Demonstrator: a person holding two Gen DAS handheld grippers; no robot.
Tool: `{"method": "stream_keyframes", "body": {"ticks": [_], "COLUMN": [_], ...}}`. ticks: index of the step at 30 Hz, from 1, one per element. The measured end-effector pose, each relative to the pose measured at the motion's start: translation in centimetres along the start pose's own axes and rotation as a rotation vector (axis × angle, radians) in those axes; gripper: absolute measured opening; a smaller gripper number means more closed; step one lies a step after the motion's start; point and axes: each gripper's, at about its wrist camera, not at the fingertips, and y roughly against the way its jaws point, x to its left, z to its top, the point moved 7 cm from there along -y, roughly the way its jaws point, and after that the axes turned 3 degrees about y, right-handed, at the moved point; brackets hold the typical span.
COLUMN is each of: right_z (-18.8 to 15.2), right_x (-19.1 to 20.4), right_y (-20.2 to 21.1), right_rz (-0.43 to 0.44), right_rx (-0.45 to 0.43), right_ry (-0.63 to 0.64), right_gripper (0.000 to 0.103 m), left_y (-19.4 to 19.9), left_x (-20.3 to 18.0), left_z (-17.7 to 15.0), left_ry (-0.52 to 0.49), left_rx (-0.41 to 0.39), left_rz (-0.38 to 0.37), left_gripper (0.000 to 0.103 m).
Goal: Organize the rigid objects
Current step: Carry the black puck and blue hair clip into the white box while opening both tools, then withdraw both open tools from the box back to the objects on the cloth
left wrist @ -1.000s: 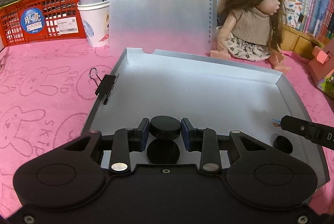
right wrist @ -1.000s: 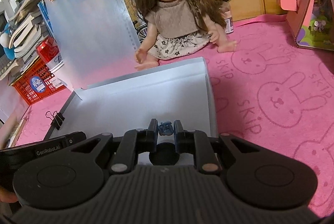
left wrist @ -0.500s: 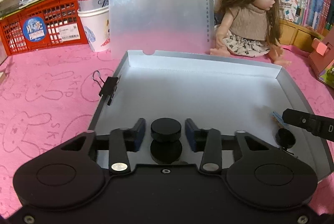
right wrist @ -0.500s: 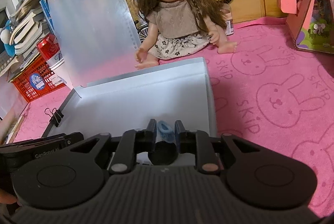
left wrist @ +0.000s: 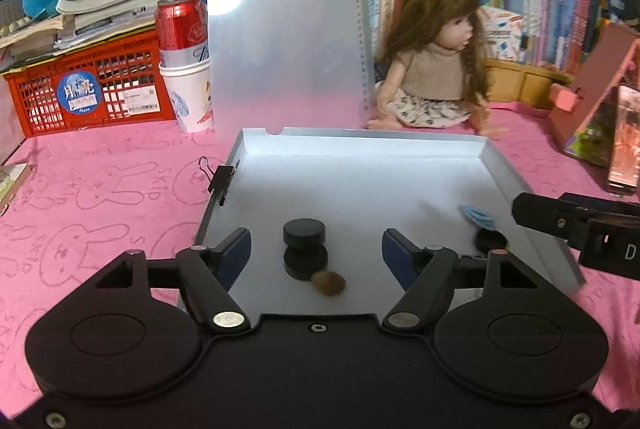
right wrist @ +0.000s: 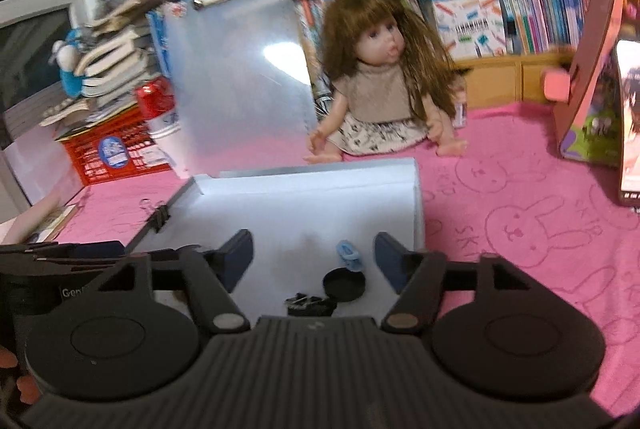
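Observation:
A shallow white tray (left wrist: pixel 360 185) lies on the pink cloth. In it, two black pucks (left wrist: pixel 305 248) are stacked, one leaning on the other, with a small brown nut-like piece (left wrist: pixel 329 283) beside them. My left gripper (left wrist: pixel 316 247) is open, raised above and around the pucks, touching nothing. Near the tray's right side lie a small blue piece (right wrist: pixel 349 253), a black disc (right wrist: pixel 344 285) and a black binder clip (right wrist: pixel 311 305). My right gripper (right wrist: pixel 314 255) is open above them, empty. It shows at the right edge of the left wrist view (left wrist: pixel 576 225).
A black binder clip (left wrist: pixel 222 181) grips the tray's left rim. Behind the tray stand a translucent clipboard (left wrist: pixel 288 29), a doll (left wrist: pixel 434 69), a red can in a paper cup (left wrist: pixel 184 61) and a red crate (left wrist: pixel 80 85). A pink box (right wrist: pixel 592 69) stands at the right.
Both grippers opened wide and pulled up and back. The left let go of the black puck; the right let go of the blue piece, which now lies in the tray.

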Motion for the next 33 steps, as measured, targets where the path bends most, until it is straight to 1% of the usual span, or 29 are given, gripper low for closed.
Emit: {"method": "stream_keyframes", "body": {"ticks": [7, 10, 14, 20, 24, 28, 33], "right_z": [-0.8, -1.4, -2.3, -3.5, -4.2, -5.2, -7.4], "right_x": [1.6, 2.0, 2.5, 2.9, 3.1, 3.6, 4.4], "right_y": [3.2, 4.2, 5.5, 6.5, 7.0, 7.2, 7.7], "right_rz": [0.038, 0.055, 0.072, 0.089, 0.101, 0.128, 0.174], "right_rx": [-0.034, -0.045, -0.049, -0.037, -0.031, -0.011, 0.019], "right_ry": [0.047, 0.055, 0.072, 0.074, 0.064, 0.057, 0.035], "right_gripper": [0.089, 0.093, 0.094, 0.094, 0.094, 0.094, 0.094], "left_y": [4.1, 5.5, 7.1, 8.2, 8.8, 9.5, 10.4], "left_x": [-0.6, -0.7, -0.6, 0.1, 0.8, 1.3, 1.8], "left_z": [-1.6, -2.5, -3.6, -5.4, -6.4, -7.5, -9.0], "left_ry": [-0.034, -0.044, -0.064, -0.045, -0.03, -0.016, -0.017], "left_rx": [-0.046, -0.058, -0.073, -0.048, -0.044, -0.039, -0.035], "left_rz": [-0.046, -0.062, -0.066, -0.081, -0.077, -0.086, -0.086], "left_gripper": [0.082, 0.083, 0.084, 0.084, 0.084, 0.084, 0.083]}}
